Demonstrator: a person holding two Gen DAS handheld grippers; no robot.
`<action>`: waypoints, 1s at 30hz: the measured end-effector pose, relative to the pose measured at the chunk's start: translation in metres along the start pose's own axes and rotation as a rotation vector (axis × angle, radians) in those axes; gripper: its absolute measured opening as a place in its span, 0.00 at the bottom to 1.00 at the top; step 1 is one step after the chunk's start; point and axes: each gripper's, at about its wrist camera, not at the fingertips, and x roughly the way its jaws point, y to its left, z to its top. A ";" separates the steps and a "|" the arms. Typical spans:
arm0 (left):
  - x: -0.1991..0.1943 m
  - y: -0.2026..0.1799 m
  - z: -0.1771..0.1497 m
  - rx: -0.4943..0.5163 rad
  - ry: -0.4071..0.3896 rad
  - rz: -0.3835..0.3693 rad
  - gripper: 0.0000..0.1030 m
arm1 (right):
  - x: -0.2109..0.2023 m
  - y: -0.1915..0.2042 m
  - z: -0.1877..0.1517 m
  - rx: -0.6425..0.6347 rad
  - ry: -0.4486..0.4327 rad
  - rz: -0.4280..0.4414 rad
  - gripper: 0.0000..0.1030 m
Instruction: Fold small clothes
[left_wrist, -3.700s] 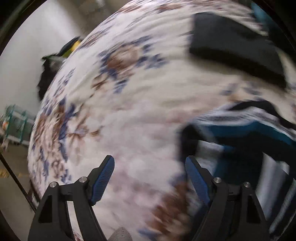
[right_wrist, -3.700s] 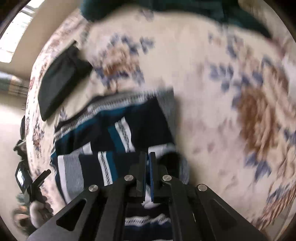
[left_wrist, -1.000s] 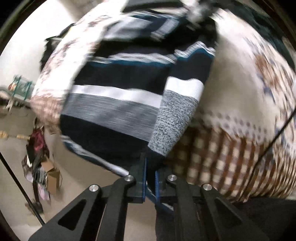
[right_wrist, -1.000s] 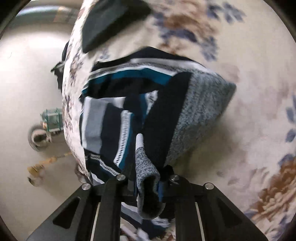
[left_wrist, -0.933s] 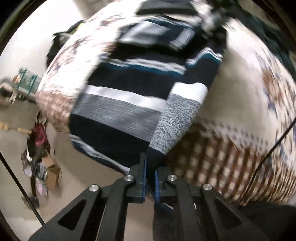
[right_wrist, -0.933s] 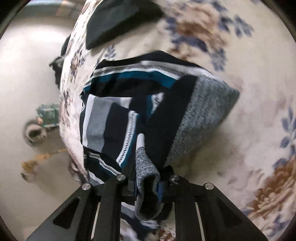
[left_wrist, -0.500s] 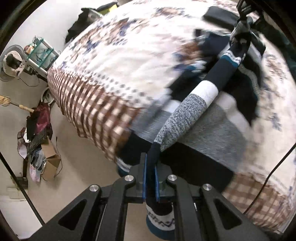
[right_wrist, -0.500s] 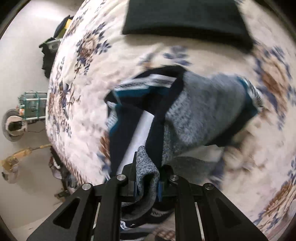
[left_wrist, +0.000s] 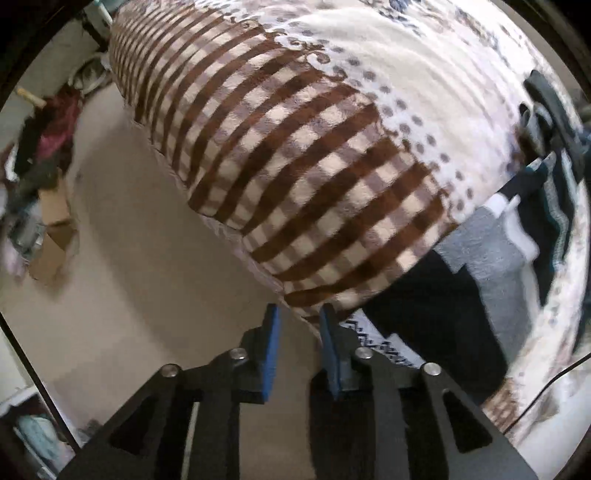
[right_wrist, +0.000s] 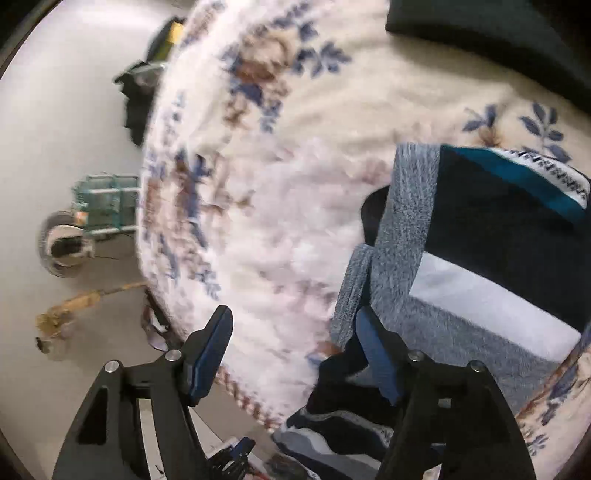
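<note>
Right wrist view: the striped sweater (right_wrist: 480, 236) lies at right on the blanket (right_wrist: 295, 110), soft and floppy, best pinched at a hem corner, as both right gripper (right_wrist: 295, 343) and left gripper (left_wrist: 297, 326) are opening, empty.

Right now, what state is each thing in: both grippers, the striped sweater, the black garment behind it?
Left gripper: jaws opening, nothing between the pads, hanging over the blanket edge.
Right gripper: jaws opening, empty; sweater beside its right finger.
Striped sweater: released, lying folded on the blanket, hem draping over the edge.
Black garment: lying flat, untouched.
Blanket: spread over the bed.
</note>
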 end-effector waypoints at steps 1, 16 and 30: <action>-0.002 -0.003 0.003 0.000 0.005 -0.018 0.22 | -0.007 -0.002 -0.005 0.008 -0.013 -0.031 0.69; -0.011 -0.318 0.238 0.410 -0.083 -0.329 0.23 | -0.097 -0.152 -0.003 0.170 -0.237 -0.488 0.69; 0.055 -0.400 0.305 0.559 -0.054 -0.192 0.04 | -0.065 -0.236 0.010 0.392 -0.353 -0.134 0.03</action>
